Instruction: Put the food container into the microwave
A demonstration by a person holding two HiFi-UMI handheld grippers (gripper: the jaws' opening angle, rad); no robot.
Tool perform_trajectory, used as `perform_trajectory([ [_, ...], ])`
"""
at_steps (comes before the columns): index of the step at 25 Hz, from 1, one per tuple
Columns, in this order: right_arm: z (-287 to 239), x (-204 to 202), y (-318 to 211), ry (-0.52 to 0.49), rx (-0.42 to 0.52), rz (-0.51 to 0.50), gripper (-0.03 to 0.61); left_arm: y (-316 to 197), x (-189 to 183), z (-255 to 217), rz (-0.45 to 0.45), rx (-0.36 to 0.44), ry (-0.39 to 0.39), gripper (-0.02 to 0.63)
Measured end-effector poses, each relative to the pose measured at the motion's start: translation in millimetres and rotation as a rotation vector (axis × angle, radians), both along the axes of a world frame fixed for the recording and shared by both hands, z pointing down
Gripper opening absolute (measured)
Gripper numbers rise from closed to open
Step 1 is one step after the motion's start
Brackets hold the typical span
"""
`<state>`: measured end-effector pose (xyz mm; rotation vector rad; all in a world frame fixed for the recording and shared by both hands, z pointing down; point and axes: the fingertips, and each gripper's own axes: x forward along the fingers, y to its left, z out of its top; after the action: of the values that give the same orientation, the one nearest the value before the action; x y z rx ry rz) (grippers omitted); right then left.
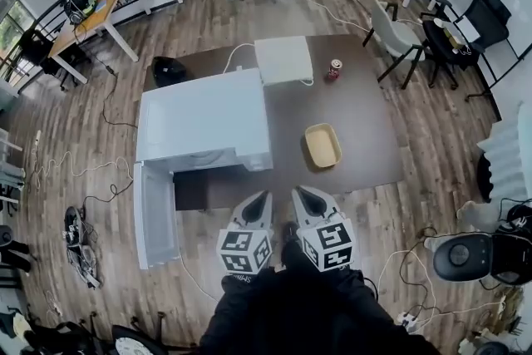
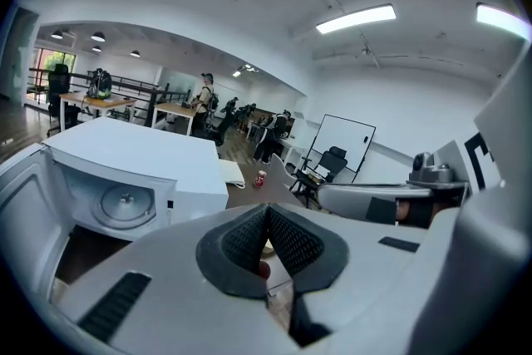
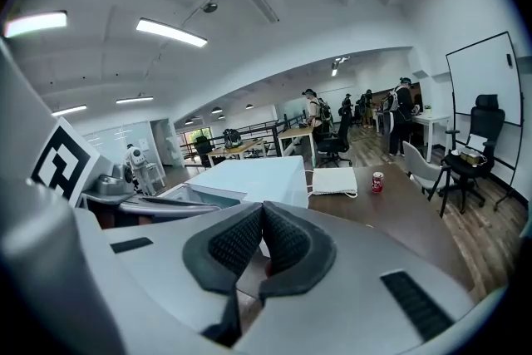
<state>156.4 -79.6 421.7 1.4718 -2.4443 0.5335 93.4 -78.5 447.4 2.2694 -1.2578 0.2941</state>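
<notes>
Lying open side up on the table (image 1: 366, 120), the container (image 1: 322, 145) sits at about 1 o'clock from both grippers, well apart from them. At 11 o'clock stands the microwave (image 1: 204, 120), its door (image 1: 154, 216) swung out toward the person. The left gripper (image 1: 263, 197) and right gripper (image 1: 301, 192) hang side by side at the near table edge, pointing to 12, tips leaning toward each other. Each has its jaws pressed together on nothing. A can (image 1: 335, 69) stands near the far edge
</notes>
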Motion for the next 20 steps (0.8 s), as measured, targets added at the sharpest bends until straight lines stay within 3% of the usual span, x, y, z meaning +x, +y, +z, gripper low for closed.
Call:
perform_trajectory([
  [11, 66, 45, -39, 0.032, -0.134, 0.049, 0.023, -40, 35, 42, 0.025, -0.056, -0.073, 0.033],
  [20, 130, 73, -51, 0.085, -0.186, 0.076, 0.023, -54, 52, 101, 0.053, -0.122, -0.110, 0.034],
])
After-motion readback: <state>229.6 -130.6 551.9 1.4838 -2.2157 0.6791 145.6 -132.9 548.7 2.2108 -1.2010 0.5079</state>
